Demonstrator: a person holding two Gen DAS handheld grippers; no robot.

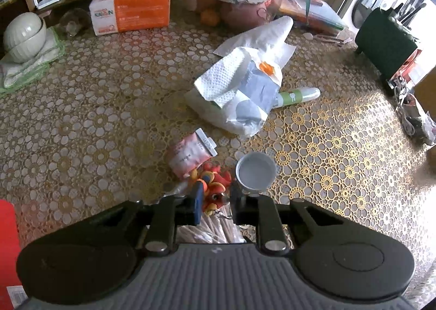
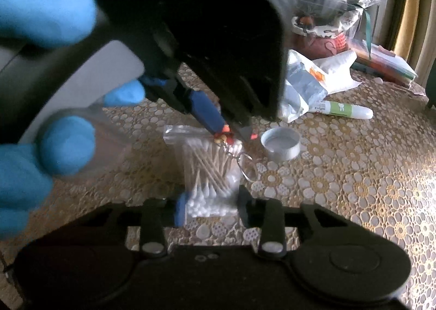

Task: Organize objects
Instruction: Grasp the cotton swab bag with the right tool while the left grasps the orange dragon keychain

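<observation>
My left gripper (image 1: 218, 201) is shut on a small red and orange keychain toy (image 1: 214, 186). In the right wrist view the left gripper (image 2: 234, 132) holds the toy (image 2: 224, 137) just above the table, and its metal key ring (image 2: 249, 171) dangles below. Under it lies a clear bag of cotton swabs (image 2: 211, 171), also visible in the left wrist view as the swab bag (image 1: 212, 229). My right gripper (image 2: 212, 207) has its blue and black fingers against the two sides of the bag's near end, pressing on it. A blue-gloved hand (image 2: 41, 4) grips the left tool.
A round grey cap (image 1: 256, 173) sits open side up beside the toy, and a pink sachet (image 1: 190, 154) lies to its left. Behind are a white bag with paper towel (image 1: 239, 97), a green and white tube (image 1: 299, 96), an orange tissue box (image 1: 130, 7), stacked bowls (image 1: 24, 34) and a dark green container (image 1: 387, 40).
</observation>
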